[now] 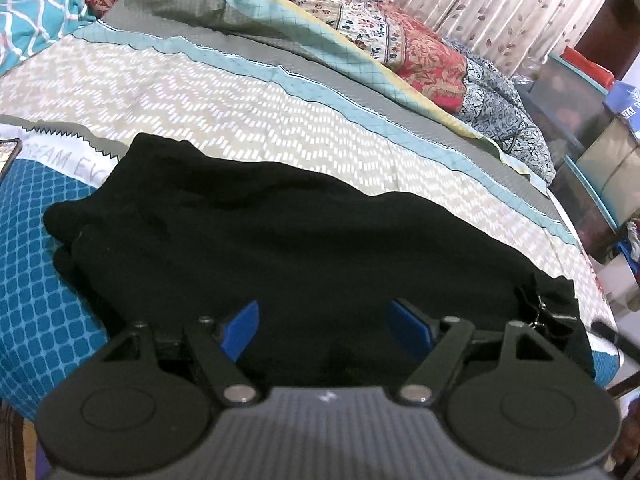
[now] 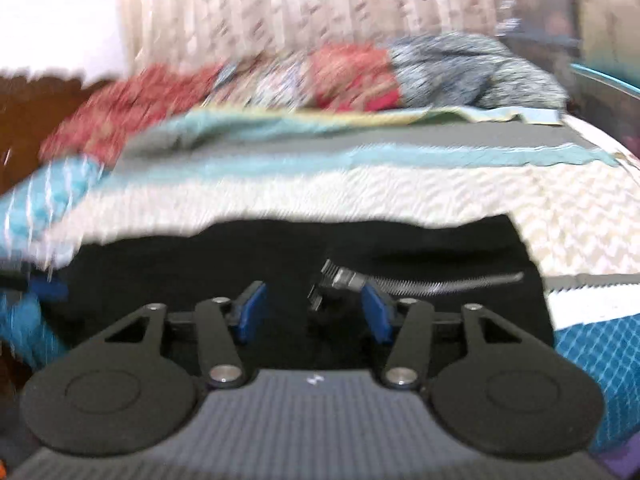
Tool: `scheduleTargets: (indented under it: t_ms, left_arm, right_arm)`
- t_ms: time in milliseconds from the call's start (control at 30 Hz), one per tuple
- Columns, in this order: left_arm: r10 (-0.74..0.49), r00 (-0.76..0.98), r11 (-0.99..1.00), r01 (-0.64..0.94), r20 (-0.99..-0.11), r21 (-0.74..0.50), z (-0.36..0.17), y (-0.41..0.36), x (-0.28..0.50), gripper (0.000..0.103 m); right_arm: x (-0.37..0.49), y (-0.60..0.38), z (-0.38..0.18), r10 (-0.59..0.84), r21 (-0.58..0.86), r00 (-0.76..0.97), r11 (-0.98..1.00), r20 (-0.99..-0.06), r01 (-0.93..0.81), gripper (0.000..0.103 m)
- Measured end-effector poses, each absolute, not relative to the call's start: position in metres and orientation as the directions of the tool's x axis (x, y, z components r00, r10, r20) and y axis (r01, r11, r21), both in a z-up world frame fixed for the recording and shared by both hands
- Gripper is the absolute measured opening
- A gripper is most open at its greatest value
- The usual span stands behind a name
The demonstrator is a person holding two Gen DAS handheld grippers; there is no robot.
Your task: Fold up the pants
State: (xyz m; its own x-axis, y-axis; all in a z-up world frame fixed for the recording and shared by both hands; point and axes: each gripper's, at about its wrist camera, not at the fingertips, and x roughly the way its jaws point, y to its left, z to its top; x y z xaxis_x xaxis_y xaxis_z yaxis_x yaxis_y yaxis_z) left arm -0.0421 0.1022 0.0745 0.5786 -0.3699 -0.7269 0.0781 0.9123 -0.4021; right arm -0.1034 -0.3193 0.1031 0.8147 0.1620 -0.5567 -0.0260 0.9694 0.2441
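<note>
Lying bunched at six o'clock on the patterned cotton bedspread [image 1: 240, 92], the black fabric pants [image 1: 280, 232] look barely folded, left gripper [image 1: 324, 326] and right gripper [image 2: 314, 312] both spread, holding nothing.

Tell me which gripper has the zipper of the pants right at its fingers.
The right gripper: the silver zipper on the black pants runs up to its right-side blue finger. The left gripper faces only plain black cloth.
</note>
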Motion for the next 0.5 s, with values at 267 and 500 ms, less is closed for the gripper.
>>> scheduleTargets:
  t_ms: [267,500]
  left_arm:
    - [-0.35,0.603,0.921,0.084,-0.717,-0.38,0.082,0.112,-0.053,0.075]
    - [-0.266,0.627,0.956,0.071,-0.732,-0.286,0.094,0.121,-0.067,0.075]
  right_arm:
    - [-0.063,-0.3,0.027,0.131,0.289,0.716,0.952,-0.686,0.104,0.027]
    - [-0.075,-0.261,0.057,0.023,0.075,0.751,0.997,-0.66,0.036,0.032]
